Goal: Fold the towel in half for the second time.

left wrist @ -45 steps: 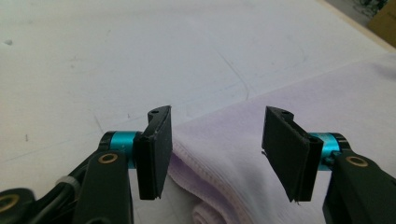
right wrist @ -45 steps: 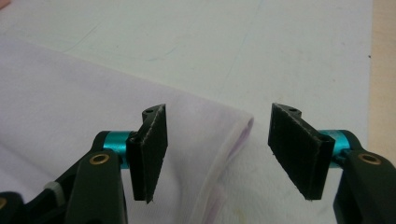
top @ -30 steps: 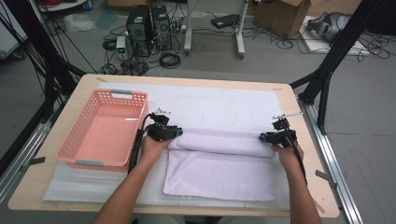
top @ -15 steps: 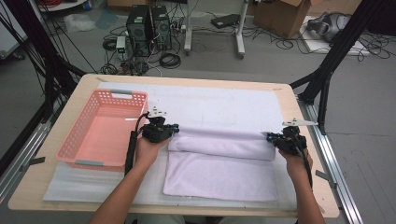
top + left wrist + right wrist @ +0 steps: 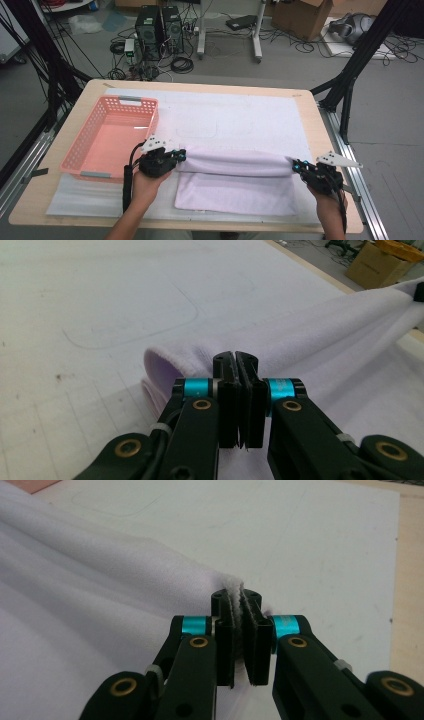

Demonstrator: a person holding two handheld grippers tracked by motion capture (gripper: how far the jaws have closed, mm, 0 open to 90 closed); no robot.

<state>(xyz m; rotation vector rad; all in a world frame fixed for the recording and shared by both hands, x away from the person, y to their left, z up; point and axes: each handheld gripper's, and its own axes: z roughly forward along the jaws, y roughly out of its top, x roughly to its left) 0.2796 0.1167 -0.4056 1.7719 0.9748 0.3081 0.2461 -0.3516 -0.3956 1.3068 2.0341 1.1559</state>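
the pale lilac fleecy towel [image 5: 235, 177] lies on the white padded mat [image 5: 240, 117], its upper part lifted into a taut fold. the left gripper [image 5: 176, 156] is clamped on one end, apparently pinching cloth; the right gripper [image 5: 298, 166] grips the other corner. a pink plastic basket [image 5: 112, 137] sits just beside.

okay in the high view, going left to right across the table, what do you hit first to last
Pink basket → left gripper → lavender towel → right gripper.
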